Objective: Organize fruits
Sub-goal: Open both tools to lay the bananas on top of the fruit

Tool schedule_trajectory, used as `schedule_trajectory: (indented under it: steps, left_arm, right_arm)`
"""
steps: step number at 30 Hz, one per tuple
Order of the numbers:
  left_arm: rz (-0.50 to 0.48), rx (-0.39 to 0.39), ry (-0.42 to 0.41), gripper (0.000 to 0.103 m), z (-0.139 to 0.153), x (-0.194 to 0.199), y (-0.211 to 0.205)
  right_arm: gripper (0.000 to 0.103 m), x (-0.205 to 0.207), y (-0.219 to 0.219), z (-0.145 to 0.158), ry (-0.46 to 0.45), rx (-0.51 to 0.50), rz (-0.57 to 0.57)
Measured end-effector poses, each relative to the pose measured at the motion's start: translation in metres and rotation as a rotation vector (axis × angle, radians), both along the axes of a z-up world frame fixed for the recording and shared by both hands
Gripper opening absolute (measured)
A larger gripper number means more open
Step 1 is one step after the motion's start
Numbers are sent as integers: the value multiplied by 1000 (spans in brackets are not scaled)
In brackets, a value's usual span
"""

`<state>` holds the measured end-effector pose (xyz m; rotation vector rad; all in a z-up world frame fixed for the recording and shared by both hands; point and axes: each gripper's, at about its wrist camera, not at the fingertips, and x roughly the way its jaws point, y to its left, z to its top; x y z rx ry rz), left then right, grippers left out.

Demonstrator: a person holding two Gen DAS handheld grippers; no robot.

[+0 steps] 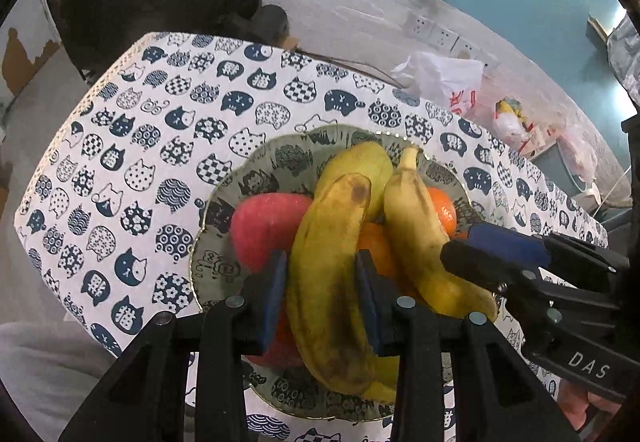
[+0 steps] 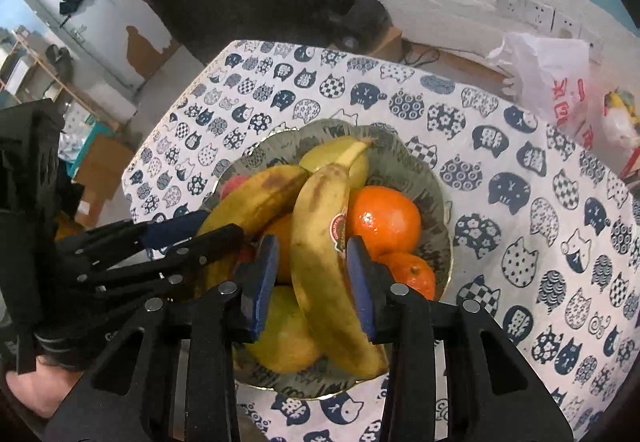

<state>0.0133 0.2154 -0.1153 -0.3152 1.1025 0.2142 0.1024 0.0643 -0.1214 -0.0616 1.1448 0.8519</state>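
A table (image 1: 132,146) under a white cloth printed with navy cat heads fills most of both views. A grey wall with sockets (image 2: 536,12) runs behind it, and at the far edge lies a white plastic bag (image 2: 548,82) with red print.

Near the middle of the cloth stands a patterned, scalloped bowl (image 2: 434,186) heaped with fruit. Largest in the heap are two bananas. The spotted banana (image 1: 328,282) lies along the left side of the pile, as the left wrist sees it; the sticker banana (image 2: 324,274) lies beside it, its stem toward the far rim. A red apple (image 1: 268,226) sits at the bowl's left, under the spotted banana. A yellow-green pear (image 1: 360,166) lies at the back of the bowl, and another green-yellow fruit (image 2: 280,338), which I cannot name surely, lies at the near edge. Two oranges (image 2: 382,220) (image 2: 414,274) fill the right side, the smaller one nearer the rim.

The left gripper (image 1: 322,294) has its blue pads closed against both sides of the spotted banana. The right gripper (image 2: 312,278) clamps the sticker banana the same way, mid-length, just below the sticker. Both bananas are in the bowl, on the other fruit. A hand (image 2: 32,390) shows behind the left gripper in the right wrist view
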Motion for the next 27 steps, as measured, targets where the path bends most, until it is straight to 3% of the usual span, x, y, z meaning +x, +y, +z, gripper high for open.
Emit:
schedule_trajectory:
  steps: [5, 14, 21, 23, 27]
  left_arm:
    - [8, 0, 14, 60, 9, -6, -2]
    - [-11, 73, -14, 80, 49, -27, -14]
    - [-77, 79, -24, 83, 76, -41, -31]
    - [-97, 102, -33, 89, 84, -44, -39]
    - [-138, 162, -53, 89, 97, -50, -54]
  right_arm:
    - [45, -2, -7, 8, -3, -9, -17]
    - [65, -15, -29, 46, -92, -39, -73]
    - [77, -31, -48, 73, -170, -62, -107]
    - [77, -37, -54, 82, -189, -65, -115]
    - [77, -48, -61, 96, -230, -78, -115]
